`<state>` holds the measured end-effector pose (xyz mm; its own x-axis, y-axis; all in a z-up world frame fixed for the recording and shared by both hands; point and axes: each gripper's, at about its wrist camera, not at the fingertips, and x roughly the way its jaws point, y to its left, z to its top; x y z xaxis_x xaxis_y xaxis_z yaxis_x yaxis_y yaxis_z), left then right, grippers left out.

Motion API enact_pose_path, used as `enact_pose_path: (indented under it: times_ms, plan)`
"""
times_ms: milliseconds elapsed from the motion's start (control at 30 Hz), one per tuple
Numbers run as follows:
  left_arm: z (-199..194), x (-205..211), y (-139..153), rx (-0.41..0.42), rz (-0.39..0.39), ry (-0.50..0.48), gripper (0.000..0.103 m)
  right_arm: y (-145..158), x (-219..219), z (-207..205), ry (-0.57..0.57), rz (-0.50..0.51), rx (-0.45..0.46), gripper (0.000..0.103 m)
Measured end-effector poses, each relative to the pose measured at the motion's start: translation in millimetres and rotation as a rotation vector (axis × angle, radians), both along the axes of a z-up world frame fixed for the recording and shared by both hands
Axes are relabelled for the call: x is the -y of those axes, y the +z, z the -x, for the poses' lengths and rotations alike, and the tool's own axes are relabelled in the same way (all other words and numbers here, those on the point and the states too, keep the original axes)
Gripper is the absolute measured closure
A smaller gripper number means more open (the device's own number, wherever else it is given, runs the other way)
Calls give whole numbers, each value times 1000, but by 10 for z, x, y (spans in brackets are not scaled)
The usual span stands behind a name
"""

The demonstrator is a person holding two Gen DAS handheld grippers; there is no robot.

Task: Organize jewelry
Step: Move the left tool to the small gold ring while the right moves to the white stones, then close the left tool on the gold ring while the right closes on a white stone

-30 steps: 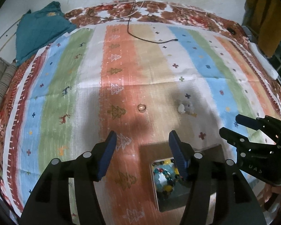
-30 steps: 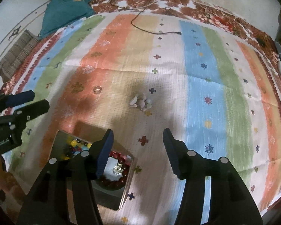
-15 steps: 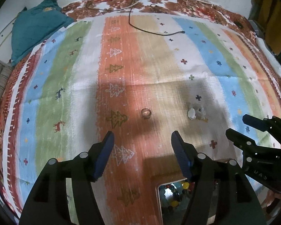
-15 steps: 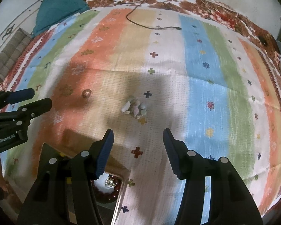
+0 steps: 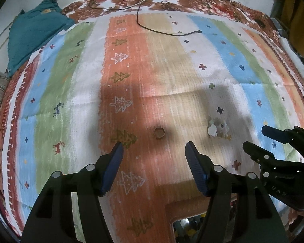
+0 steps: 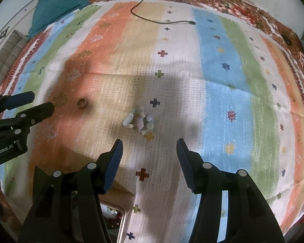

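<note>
left gripper [image 5: 153, 150], right gripper [image 6: 149, 148] both apart (empty) | striped rug [image 6: 223, 93] | teal cloth [image 5: 30, 34]

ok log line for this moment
left claw: open, empty | right claw: open, empty | ring, pale bead bracelet: on cloth

One ring [image 5: 159, 132], one pale bead cluster [image 6: 138, 120], one jewelry tray [image 6: 113, 214], one black cable [image 5: 168, 32], one teal cloth [image 5: 33, 38], two grippers: left gripper [image 5: 154, 151], right gripper [image 6: 149, 148].

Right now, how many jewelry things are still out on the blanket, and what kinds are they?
Ring: 1
Pale stone bracelet pile: 1
Total: 2
More pieces sit in the box, mostly hidden.
</note>
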<state>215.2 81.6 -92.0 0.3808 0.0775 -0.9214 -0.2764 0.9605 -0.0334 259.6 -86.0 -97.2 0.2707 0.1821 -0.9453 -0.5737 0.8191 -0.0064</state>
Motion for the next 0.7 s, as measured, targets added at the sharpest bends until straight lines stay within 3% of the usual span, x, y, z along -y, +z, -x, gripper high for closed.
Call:
enact_pose_path:
  times_ms: [700]
  plan:
    - [-313, -187, -438, -99, -2, -4, 40, -339, -187, -258, 3, 55, -40, 48]
